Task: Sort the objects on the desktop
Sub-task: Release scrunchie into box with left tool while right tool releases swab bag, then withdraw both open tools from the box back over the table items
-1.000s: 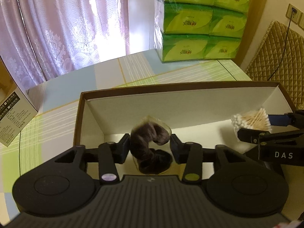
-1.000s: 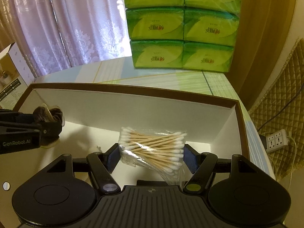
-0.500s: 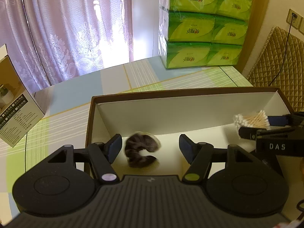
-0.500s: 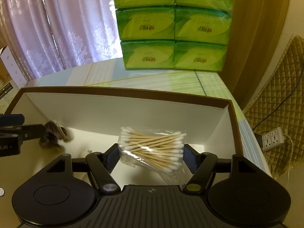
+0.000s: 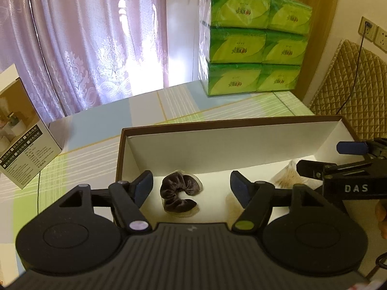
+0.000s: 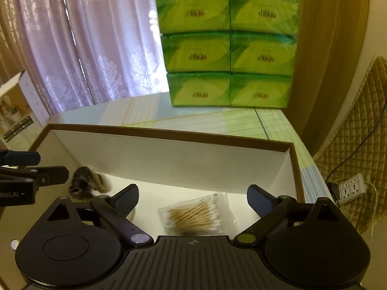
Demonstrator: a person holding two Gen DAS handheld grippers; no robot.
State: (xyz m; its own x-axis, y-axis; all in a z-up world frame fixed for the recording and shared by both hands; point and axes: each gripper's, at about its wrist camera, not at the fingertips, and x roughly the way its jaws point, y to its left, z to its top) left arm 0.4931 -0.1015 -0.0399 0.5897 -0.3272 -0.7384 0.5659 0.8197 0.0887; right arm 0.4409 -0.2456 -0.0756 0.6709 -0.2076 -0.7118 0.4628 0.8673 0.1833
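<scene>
Brown velvet scrunchie (image 5: 180, 192) lies curled at lower centre, on the floor of the white-lined box (image 5: 217, 145). The bagged cotton swabs (image 6: 193, 216) lie at lower centre of the right view. Left gripper (image 5: 191, 184) and right gripper (image 6: 192, 197): jaws wide, empty. Best practice: withdraw straight upward, clear of the walls.

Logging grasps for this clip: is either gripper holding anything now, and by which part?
Nothing is held. The left gripper is open above the scrunchie; the right gripper is open above the cotton swab bag.
</scene>
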